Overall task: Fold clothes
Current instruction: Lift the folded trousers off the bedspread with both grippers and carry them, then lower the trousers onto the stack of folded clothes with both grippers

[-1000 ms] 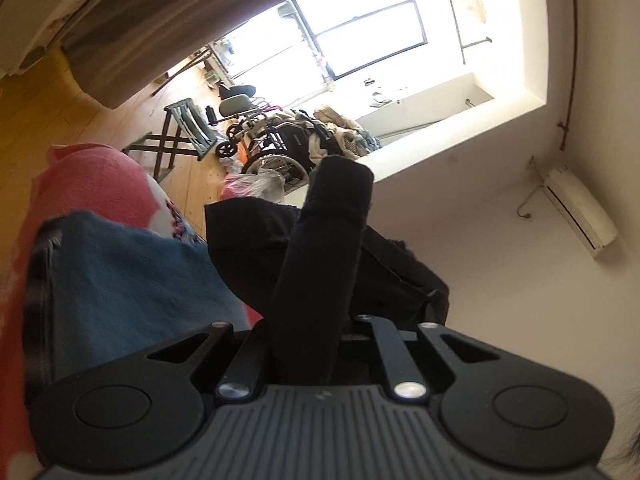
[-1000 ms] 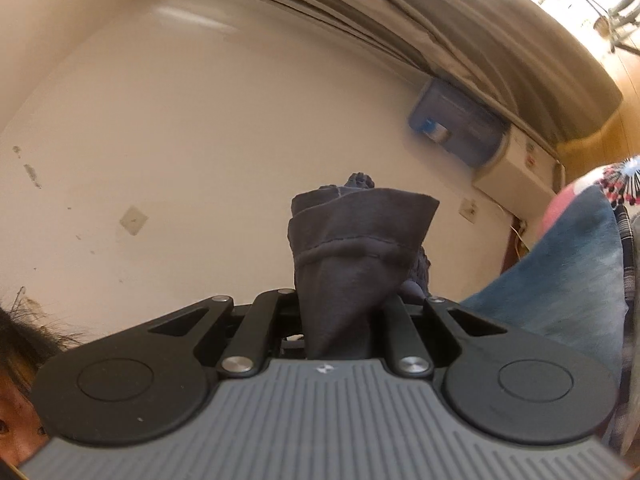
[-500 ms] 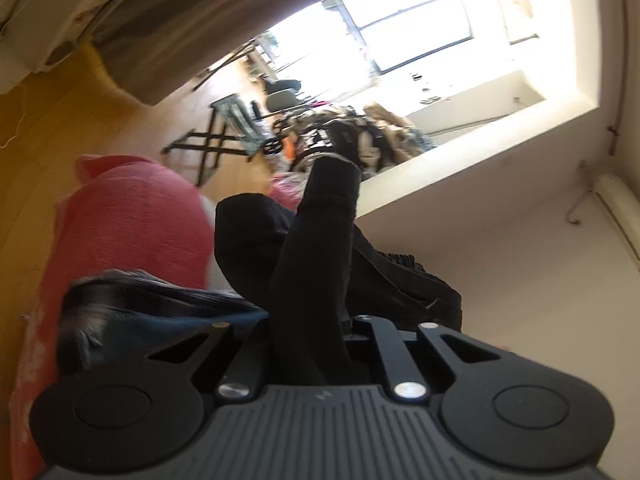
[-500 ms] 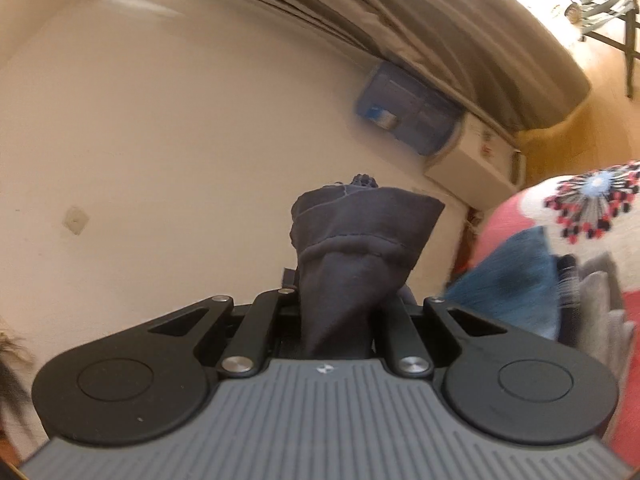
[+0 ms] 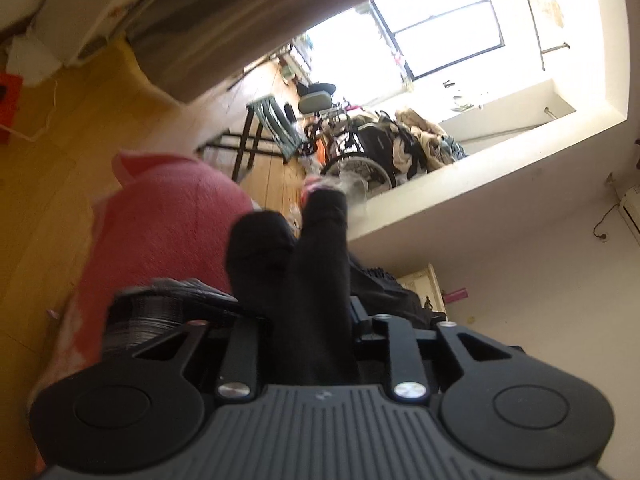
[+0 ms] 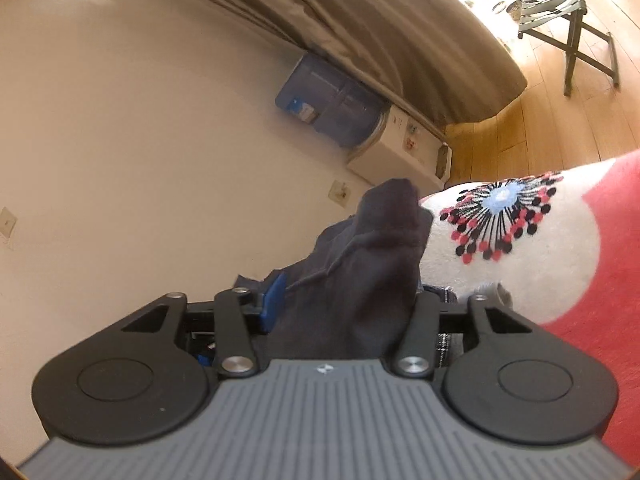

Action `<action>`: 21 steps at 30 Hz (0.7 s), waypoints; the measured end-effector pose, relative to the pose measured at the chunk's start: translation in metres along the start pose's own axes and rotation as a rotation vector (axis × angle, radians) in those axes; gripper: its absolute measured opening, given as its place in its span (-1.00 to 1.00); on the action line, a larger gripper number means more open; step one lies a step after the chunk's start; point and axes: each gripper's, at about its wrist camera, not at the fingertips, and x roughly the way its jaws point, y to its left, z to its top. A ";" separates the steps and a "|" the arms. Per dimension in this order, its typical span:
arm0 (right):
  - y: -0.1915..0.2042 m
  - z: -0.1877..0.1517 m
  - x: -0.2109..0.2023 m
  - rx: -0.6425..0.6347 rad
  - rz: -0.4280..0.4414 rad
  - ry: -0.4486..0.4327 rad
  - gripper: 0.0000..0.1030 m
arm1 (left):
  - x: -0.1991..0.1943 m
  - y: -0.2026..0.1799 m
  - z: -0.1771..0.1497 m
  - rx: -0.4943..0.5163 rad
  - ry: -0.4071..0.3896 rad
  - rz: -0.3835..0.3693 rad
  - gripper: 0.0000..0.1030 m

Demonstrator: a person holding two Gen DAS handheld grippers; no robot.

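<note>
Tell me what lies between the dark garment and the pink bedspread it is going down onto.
Partly seen: a folded plaid garment lies on the pink bedspread just beside the dark garment. The left gripper and right gripper are opening, cloth between their jaws. Straight beneath is hidden.

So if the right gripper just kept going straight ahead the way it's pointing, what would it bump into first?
The dark garment bunched between its opening jaws comes first. Beyond that, probably the white patch of the red blanket or the cream wall; depth is hard to judge.
</note>
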 end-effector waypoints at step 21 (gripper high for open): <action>0.182 -0.172 -0.028 -0.970 -0.074 0.165 0.21 | -0.119 -0.025 -0.098 0.003 -0.085 0.028 -0.09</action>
